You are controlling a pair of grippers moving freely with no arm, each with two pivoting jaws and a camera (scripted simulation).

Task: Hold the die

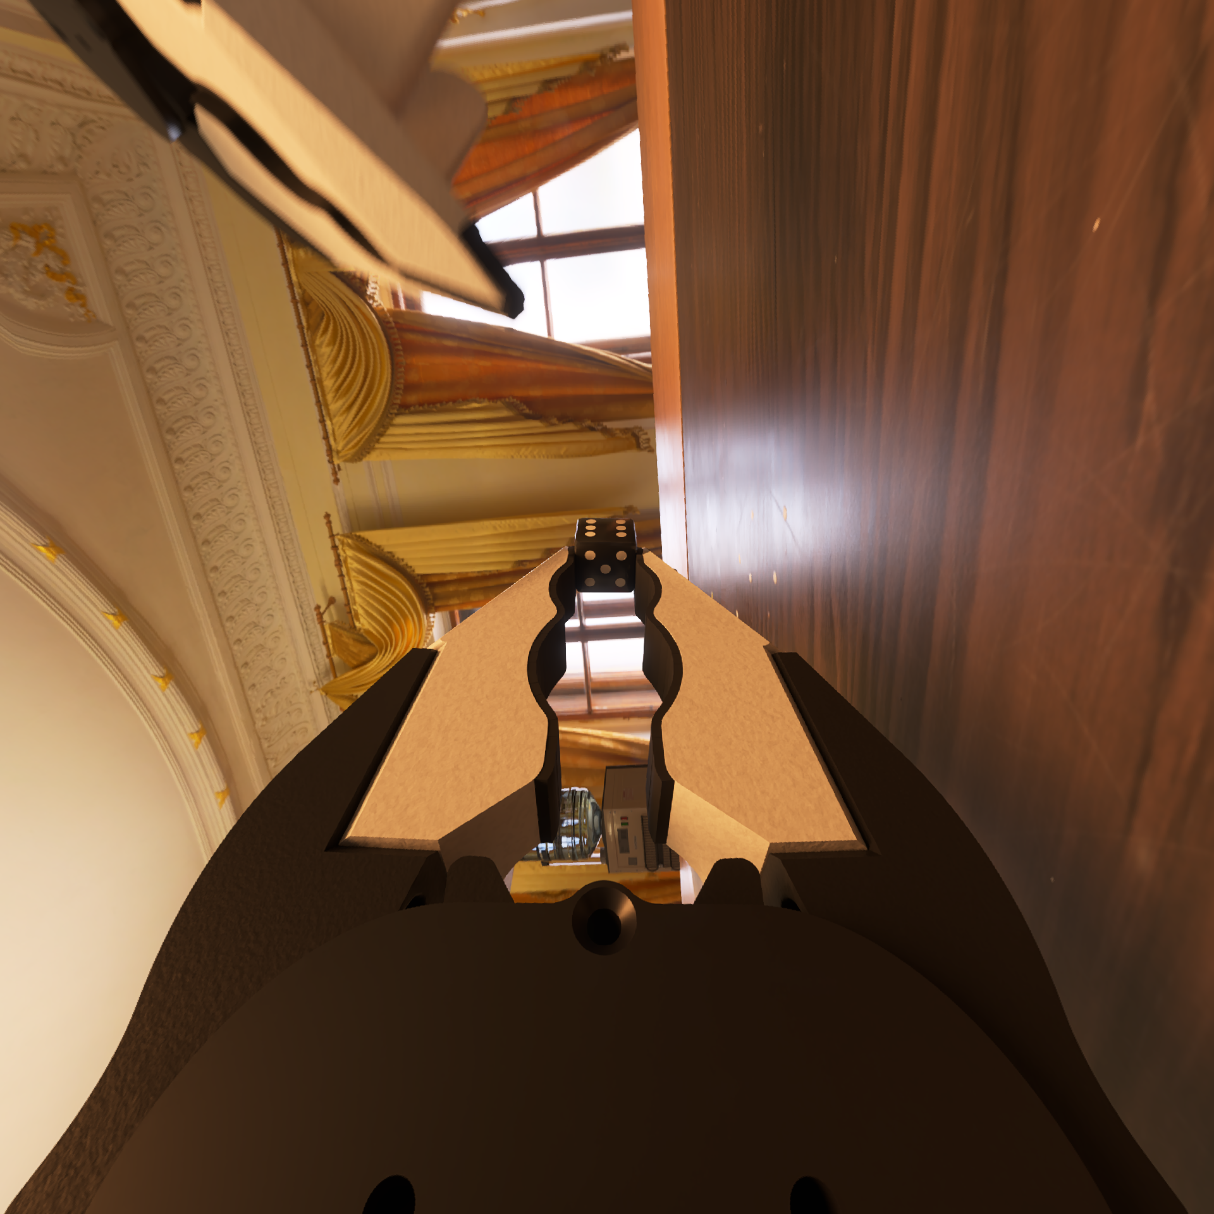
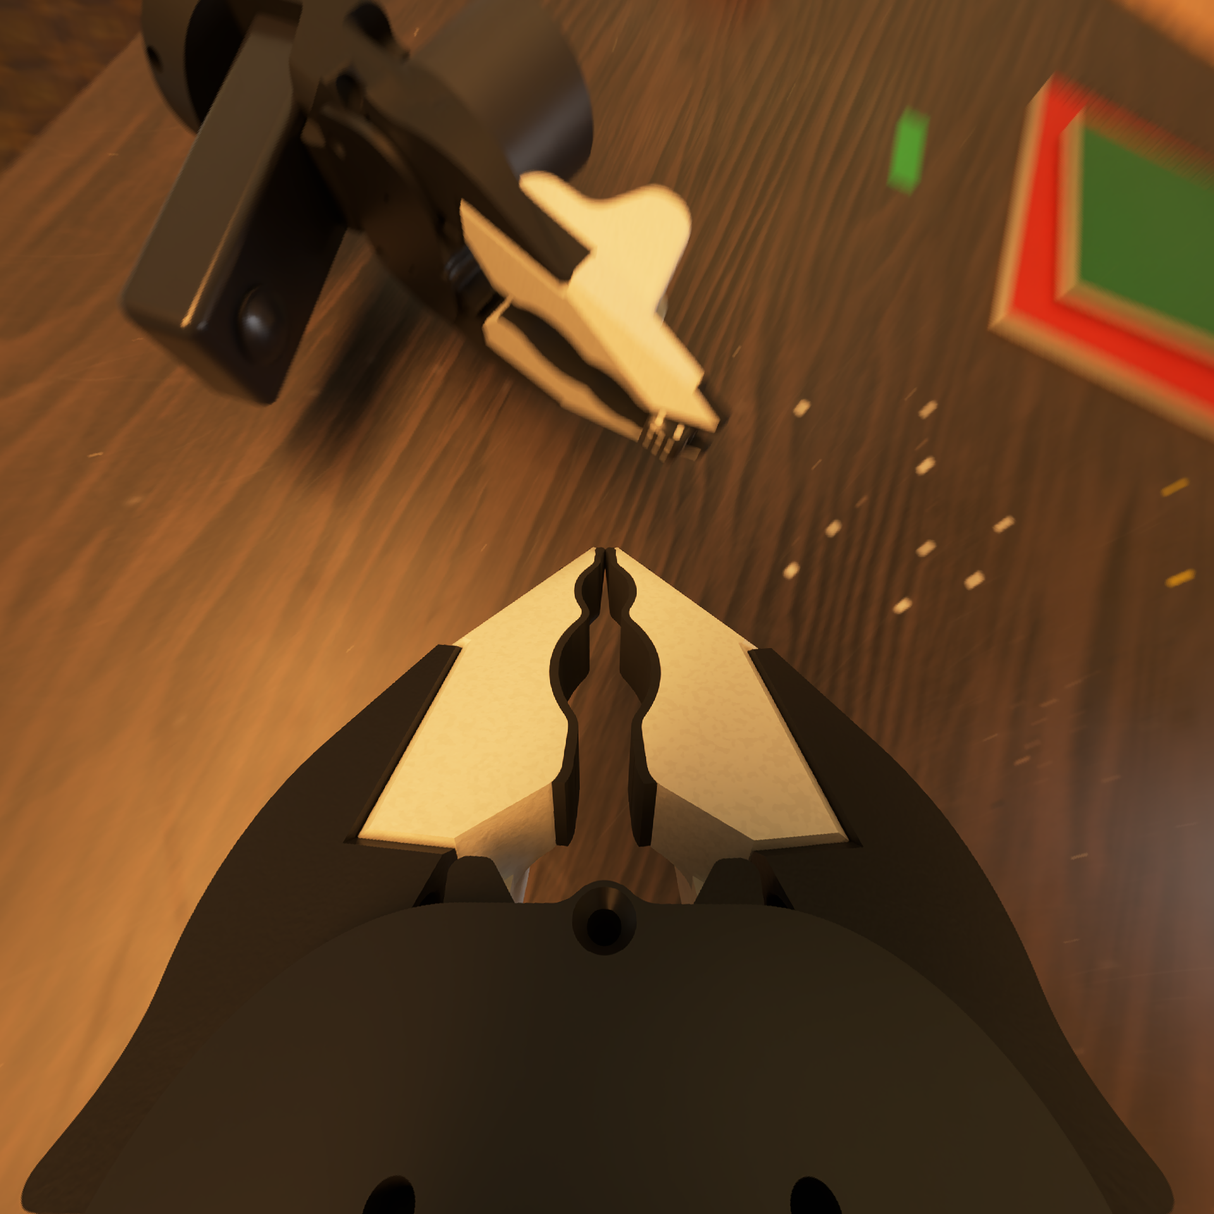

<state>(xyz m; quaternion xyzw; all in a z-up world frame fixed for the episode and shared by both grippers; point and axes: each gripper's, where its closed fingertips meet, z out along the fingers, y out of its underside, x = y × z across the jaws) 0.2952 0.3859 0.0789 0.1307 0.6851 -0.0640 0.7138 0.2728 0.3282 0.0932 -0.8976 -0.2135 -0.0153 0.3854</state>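
Wooden table top [image 2: 197, 525], brown and streaked with grain: it fills the background of the right wrist view; in the left wrist view it stands as a vertical plane at the right of the frame [image 1: 920, 460], that camera being rolled on its side. All places below are given relative to this table. Left gripper [image 1: 605, 566], dark body with two pale tan fingers: seen from its own camera, its tips are closed on a small black die with white pips [image 1: 605, 555], which sits between the tips, just beside the table's edge and clear of the surface. In the right wrist view the same left gripper [image 2: 673, 440] lies above the table toward the upper left, tips pointing lower right, with a small dark object at the tips that is probably the die, though the blur prevents certainty. Right gripper [image 2: 605, 558], of the same build: it hangs over the middle of the table with the fingertips pressed together and nothing between them; part of it also crosses the upper left of the left wrist view [image 1: 328, 184]. Shallow square tray with red rim and green floor [image 2: 1051, 315]: it rests on the table at the far right. Small green rectangular piece [image 2: 908, 150]: flat on the table, near the tray's left side. Pale box-shaped device [image 1: 624, 821] and clear ribbed glass jar [image 1: 578, 824]: glimpsed between the left gripper's fingers, at the table's edge.
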